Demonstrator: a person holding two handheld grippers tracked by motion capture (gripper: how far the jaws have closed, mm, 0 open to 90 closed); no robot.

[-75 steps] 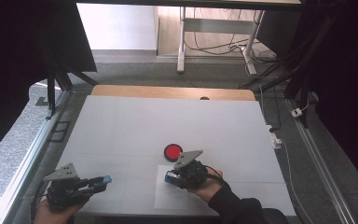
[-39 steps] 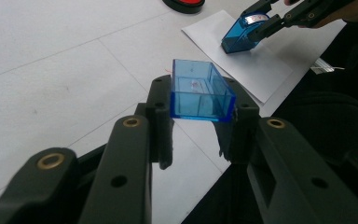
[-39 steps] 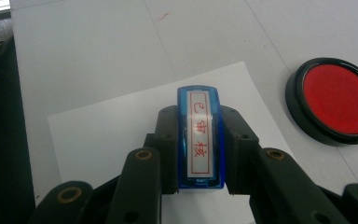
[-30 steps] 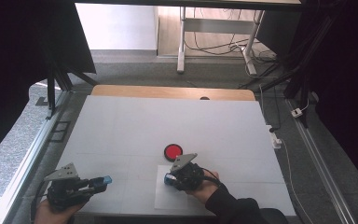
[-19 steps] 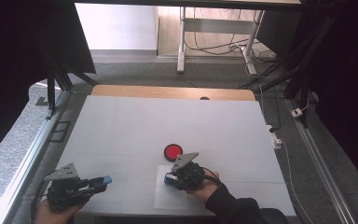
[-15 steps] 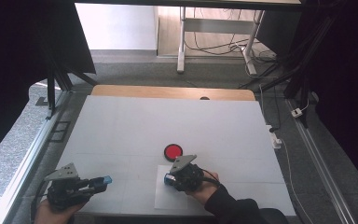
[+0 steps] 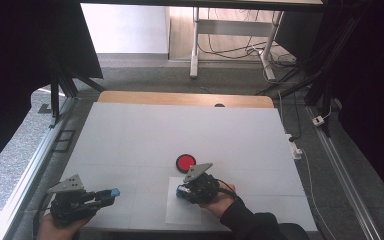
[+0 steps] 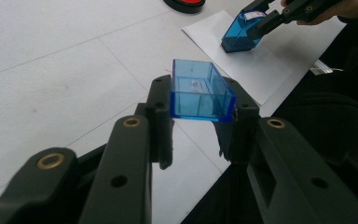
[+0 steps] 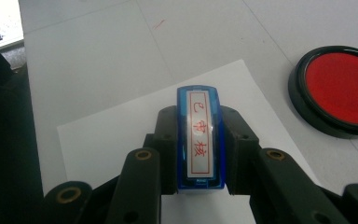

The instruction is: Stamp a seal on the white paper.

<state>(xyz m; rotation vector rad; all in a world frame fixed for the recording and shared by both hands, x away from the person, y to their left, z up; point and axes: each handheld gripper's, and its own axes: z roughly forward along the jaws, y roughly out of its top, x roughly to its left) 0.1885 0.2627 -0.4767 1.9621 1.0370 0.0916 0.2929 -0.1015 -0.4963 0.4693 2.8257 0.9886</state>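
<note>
white surface: your right gripper jaws clamp the blue stamp on the paper sheet, beside the red ink pad; left gripper jaws clamp the blue cap.

white table, paper sheet, red ink pad

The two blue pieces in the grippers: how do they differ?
The blue cap in the left gripper is a hollow, see-through shell held above bare table; the blue stamp in the right gripper carries a white label with red characters and rests on the white paper. Both are clear blue plastic, clamped between black jaws.
</note>
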